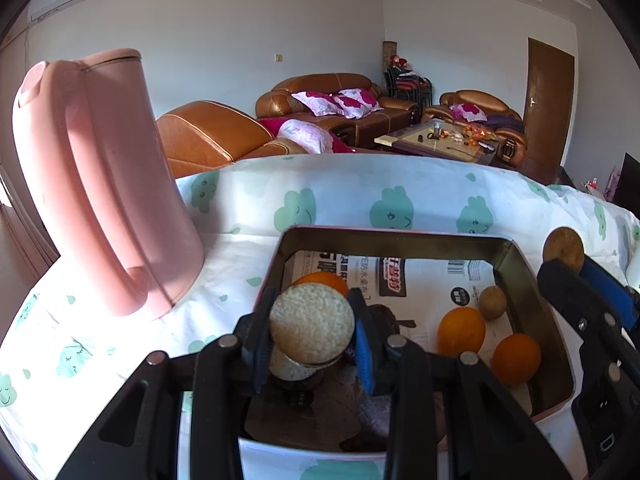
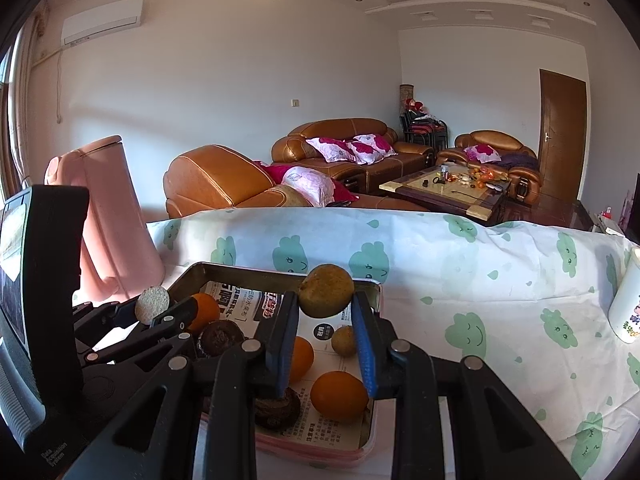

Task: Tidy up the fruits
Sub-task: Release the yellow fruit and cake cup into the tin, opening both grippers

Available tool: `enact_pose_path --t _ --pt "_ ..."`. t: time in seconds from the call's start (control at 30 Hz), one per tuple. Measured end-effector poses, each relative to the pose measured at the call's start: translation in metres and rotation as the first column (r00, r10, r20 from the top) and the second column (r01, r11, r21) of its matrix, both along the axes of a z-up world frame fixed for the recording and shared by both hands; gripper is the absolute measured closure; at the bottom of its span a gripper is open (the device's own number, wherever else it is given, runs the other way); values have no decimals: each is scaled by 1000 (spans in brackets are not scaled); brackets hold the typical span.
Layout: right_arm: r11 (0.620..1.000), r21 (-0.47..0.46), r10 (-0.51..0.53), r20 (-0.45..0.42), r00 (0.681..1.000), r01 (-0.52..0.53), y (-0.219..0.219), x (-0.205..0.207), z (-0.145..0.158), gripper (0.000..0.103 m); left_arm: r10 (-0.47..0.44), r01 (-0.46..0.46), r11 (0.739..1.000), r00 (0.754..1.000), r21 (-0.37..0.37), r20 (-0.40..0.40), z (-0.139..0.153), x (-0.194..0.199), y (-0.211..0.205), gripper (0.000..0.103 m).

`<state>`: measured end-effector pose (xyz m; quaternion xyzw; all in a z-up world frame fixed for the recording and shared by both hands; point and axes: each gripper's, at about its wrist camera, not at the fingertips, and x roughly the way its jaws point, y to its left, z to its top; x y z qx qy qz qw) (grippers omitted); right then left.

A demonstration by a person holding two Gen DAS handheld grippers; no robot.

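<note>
Two hand-held grippers hover over our rectangular metal tray [image 2: 370, 294] on the desk with the white, green-cloud cloth [image 2: 460, 280]: the left hand-held gripper [image 1: 312, 330] clenches a round pale rice cracker [image 1: 311, 322], the right hand-held gripper [image 2: 325, 312] a brownish-green fruit [image 2: 326, 290]. Three oranges [image 1: 460, 330] lie inside the tray. Behind stand a pink plastic jug [image 1: 96, 184] and brown leather sofas [image 2: 340, 148].

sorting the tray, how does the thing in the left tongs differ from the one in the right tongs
The round cracker in the left tongs is flat, pale and grainy; the brown fruit in the right tongs is plump, smooth and olive-brown. Both are held above the metal tray.
</note>
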<state>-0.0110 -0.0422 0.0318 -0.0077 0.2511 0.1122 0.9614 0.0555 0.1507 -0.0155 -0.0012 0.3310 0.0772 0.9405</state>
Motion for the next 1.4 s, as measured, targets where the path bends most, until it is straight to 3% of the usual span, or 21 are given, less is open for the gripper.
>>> enact_pose_path --t 0.7,1.13,1.27,1.4 --pt "998 -60 24 -115 993 -31 18 23 -25 74 -11 11 1000 1000 28 4 -2 10 3 68" --pt "996 -7 87 -206 975 -90 18 36 -36 73 -10 10 999 1000 31 0 -2 9 2 67" --pt "996 -4 86 -231 969 -89 18 39 -39 61 0 0 1000 1000 23 -3 -3 9 2 64" --pt "996 -24 83 -216 973 -90 18 36 -36 60 -8 8 1000 1000 7 0 -3 6 3 57"
